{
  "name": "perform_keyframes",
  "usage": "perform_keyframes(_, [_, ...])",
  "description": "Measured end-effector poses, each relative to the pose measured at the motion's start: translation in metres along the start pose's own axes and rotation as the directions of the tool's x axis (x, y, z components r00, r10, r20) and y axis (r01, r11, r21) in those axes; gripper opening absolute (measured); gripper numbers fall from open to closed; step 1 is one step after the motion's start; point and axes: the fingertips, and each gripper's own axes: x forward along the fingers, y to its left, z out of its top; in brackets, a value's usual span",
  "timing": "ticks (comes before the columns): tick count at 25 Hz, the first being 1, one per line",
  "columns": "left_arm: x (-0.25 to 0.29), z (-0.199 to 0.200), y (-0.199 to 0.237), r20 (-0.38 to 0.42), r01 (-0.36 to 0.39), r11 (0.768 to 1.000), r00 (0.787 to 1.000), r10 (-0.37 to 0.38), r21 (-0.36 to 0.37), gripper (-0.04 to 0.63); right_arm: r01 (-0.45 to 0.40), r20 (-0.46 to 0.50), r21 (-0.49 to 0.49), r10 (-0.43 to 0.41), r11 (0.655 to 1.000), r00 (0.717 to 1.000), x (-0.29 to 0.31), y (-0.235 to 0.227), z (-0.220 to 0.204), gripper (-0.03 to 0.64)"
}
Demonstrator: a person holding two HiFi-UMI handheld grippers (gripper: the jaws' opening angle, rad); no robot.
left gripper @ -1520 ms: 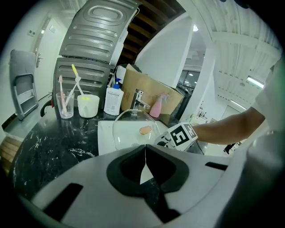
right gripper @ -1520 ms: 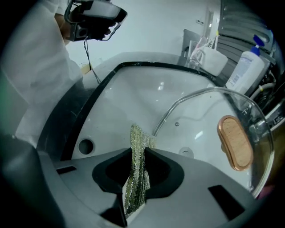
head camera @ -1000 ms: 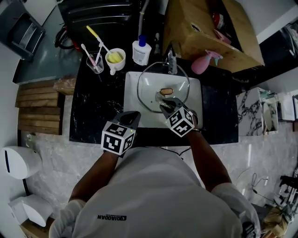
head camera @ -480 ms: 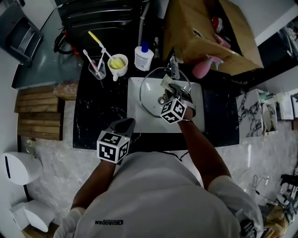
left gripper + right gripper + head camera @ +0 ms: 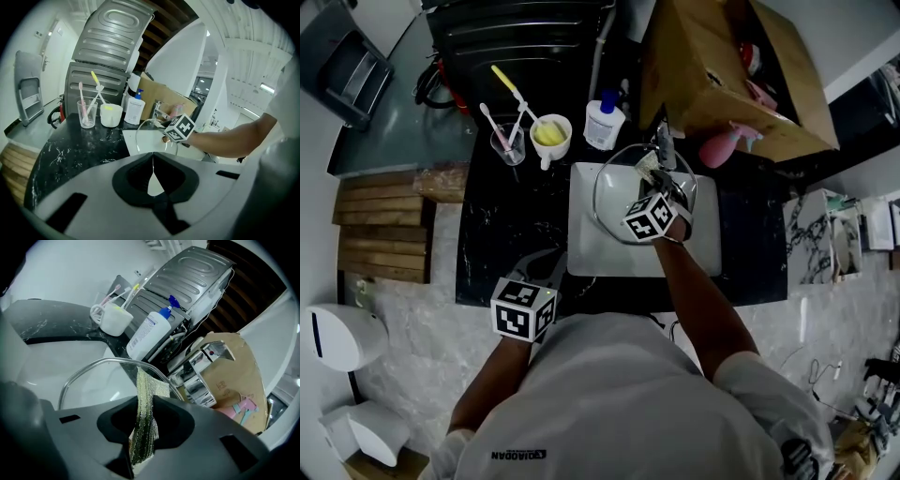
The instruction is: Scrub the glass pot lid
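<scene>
The glass pot lid (image 5: pixel 614 192) with a metal rim leans tilted in the white sink (image 5: pixel 694 253). My right gripper (image 5: pixel 654 183) is over the lid's far part near the faucet, shut on a greenish scrub cloth (image 5: pixel 648 165). In the right gripper view the cloth (image 5: pixel 144 408) hangs between the jaws, its end against the lid's rim (image 5: pixel 93 364). My left gripper (image 5: pixel 555 265) hangs back at the counter's front edge, shut and holding nothing. In the left gripper view its jaws (image 5: pixel 153 161) meet, with the lid (image 5: pixel 140 133) ahead.
A chrome faucet (image 5: pixel 201 366) stands right behind the lid. A soap bottle (image 5: pixel 605 122), a white mug (image 5: pixel 550 134) and a glass with toothbrushes (image 5: pixel 508 142) sit on the black counter (image 5: pixel 506 234). A cardboard box (image 5: pixel 722 66) and a pink spray bottle (image 5: pixel 722 145) are at the back right.
My right gripper has carried the cloth from the lid's middle up to its far rim by the faucet. My left gripper has drawn back toward the counter's front edge.
</scene>
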Motion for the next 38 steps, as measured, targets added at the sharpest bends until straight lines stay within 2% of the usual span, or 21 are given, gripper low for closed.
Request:
perform_keyframes(13, [-0.008, -0.008, 0.021, -0.023, -0.002, 1.000, 1.000, 0.002, -0.001, 0.015, 0.019, -0.013, 0.055, -0.018, 0.998, 1.000, 0.014, 0.005, 0.015, 0.097])
perform_keyframes(18, [-0.011, -0.007, 0.029, -0.020, -0.012, 1.000, 1.000, 0.012, -0.006, 0.015, 0.010, -0.001, 0.048, -0.010, 0.999, 1.000, 0.018, 0.010, 0.027, 0.098])
perform_keyframes(31, [-0.017, -0.011, 0.041, -0.008, -0.021, 0.999, 1.000, 0.021, -0.034, 0.015, -0.024, 0.028, -0.046, 0.026, 0.999, 0.999, 0.021, 0.036, 0.049, 0.098])
perform_keyframes(38, [-0.019, -0.011, 0.041, 0.003, -0.027, 0.999, 1.000, 0.027, -0.040, 0.015, -0.062, 0.051, -0.135, 0.070, 0.989, 0.996, 0.018, 0.061, 0.055, 0.098])
